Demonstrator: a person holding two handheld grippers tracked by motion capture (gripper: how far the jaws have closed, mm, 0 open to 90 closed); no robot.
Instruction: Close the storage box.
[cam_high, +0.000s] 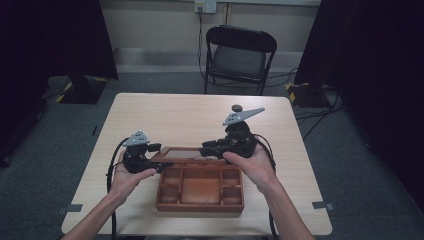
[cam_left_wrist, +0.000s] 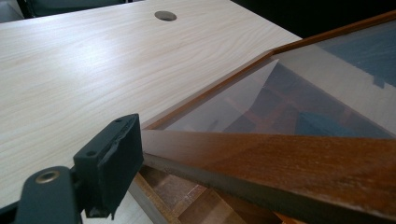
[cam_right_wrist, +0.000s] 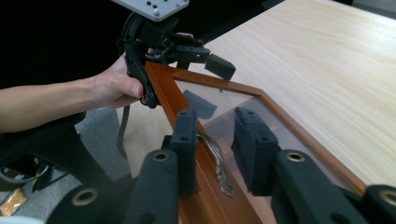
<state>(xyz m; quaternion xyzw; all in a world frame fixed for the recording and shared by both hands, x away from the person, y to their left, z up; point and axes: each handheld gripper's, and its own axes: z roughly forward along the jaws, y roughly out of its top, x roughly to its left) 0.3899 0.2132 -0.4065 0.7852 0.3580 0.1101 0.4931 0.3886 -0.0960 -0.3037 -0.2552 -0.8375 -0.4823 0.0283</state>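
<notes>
Right gripper (cam_right_wrist: 215, 119) jaws open astride lid (cam_right_wrist: 163, 88) rail, not clamped. Left gripper (cam_high: 159, 156) at lid corner, upper left of right gripper view; grip unconfirmed. Lid tilted up over box (cam_high: 200, 206), lower centre of high view. Risk: loose hold, lid slipping and dropping onto box, pane (cam_right_wrist: 219, 100) cracking. No legible writing or brand.

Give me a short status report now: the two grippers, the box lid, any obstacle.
Left gripper clamped on the glass lid's wooden frame corner. Right gripper astride the frame's near rail, a gap visible at one pad. Lid raised over the wooden box. No obstacle visible.
</notes>
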